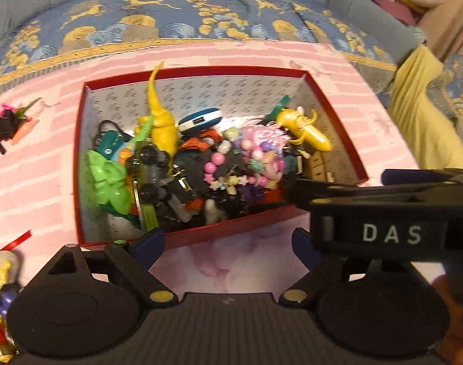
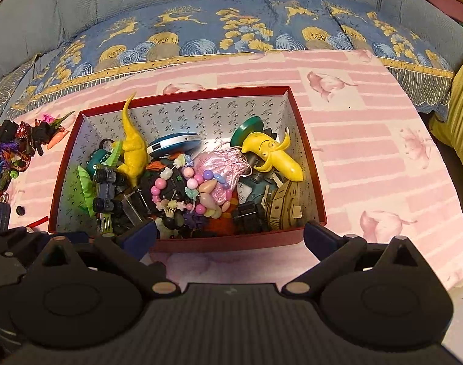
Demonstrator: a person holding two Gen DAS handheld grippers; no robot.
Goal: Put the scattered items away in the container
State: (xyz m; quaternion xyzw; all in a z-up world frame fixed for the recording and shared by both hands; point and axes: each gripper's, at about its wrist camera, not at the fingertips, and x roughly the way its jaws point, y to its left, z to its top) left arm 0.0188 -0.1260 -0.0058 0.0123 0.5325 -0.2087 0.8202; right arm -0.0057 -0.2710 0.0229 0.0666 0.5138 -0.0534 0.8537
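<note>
A red box [image 1: 231,231] [image 2: 231,243] with a patterned white lining stands on the pink cloth, full of toys: a yellow dinosaur [image 1: 161,121] [image 2: 134,149], a bead bracelet [image 1: 246,158] [image 2: 185,188], a yellow banana toy [image 1: 307,130] [image 2: 277,155] and a toy truck [image 2: 108,191]. My left gripper [image 1: 228,243] is open and empty just in front of the box's near wall. My right gripper [image 2: 229,237] is open and empty at the same wall. Its black body [image 1: 383,231] crosses the right of the left wrist view.
Scattered items lie left of the box: a dark tangle of toys [image 2: 15,152] [image 1: 6,127], a small black piece [image 2: 20,210], a red ribbon [image 1: 15,243] and a figurine [image 1: 0,276]. A blue patterned sofa [image 2: 231,30] runs behind. A yellow cloth [image 1: 420,115] hangs at right.
</note>
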